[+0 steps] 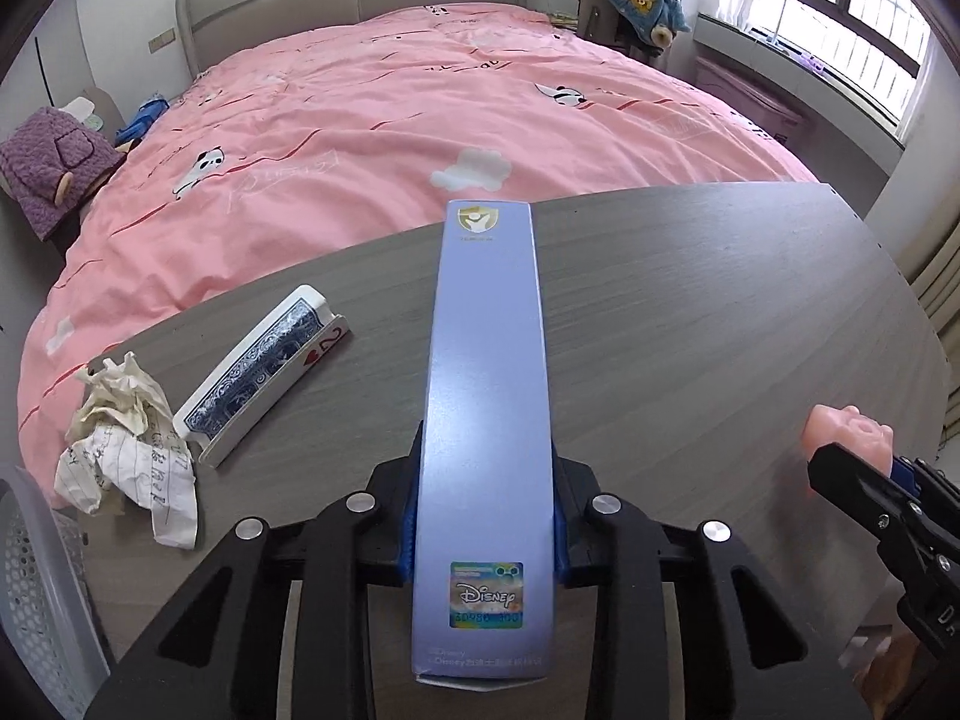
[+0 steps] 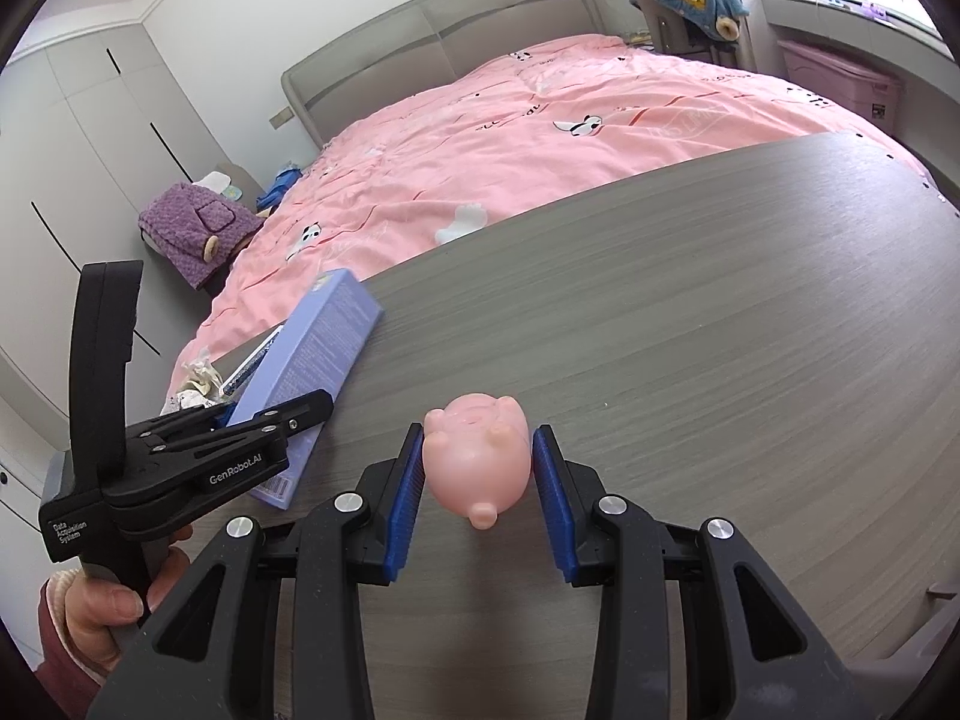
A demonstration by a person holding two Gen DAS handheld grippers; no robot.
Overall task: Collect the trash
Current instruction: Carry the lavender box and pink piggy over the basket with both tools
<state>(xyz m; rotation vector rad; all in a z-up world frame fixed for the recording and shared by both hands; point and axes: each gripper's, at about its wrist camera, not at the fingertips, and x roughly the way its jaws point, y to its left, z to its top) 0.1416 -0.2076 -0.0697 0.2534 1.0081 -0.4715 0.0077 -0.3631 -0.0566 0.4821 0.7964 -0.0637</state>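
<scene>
A long lavender Disney box (image 1: 489, 330) lies lengthwise on the grey wooden table (image 1: 690, 330), and my left gripper (image 1: 486, 450) is shut on its sides near the close end. The right wrist view shows the same box (image 2: 318, 348) with the left gripper (image 2: 300, 414) clamped on it and a hand on the handle. My right gripper (image 2: 478, 431) is shut on a pink toy pig (image 2: 474, 468) lying on its back on the table. This pig (image 1: 846, 429) also shows at the right edge of the left wrist view. Crumpled lined paper (image 1: 129, 438) sits at the table's left edge.
A deck of playing cards (image 1: 264, 372) lies between the paper and the box. A white mesh basket (image 1: 36, 570) stands at the lower left, off the table. A bed with a pink quilt (image 1: 420, 108) lies beyond the table's far edge.
</scene>
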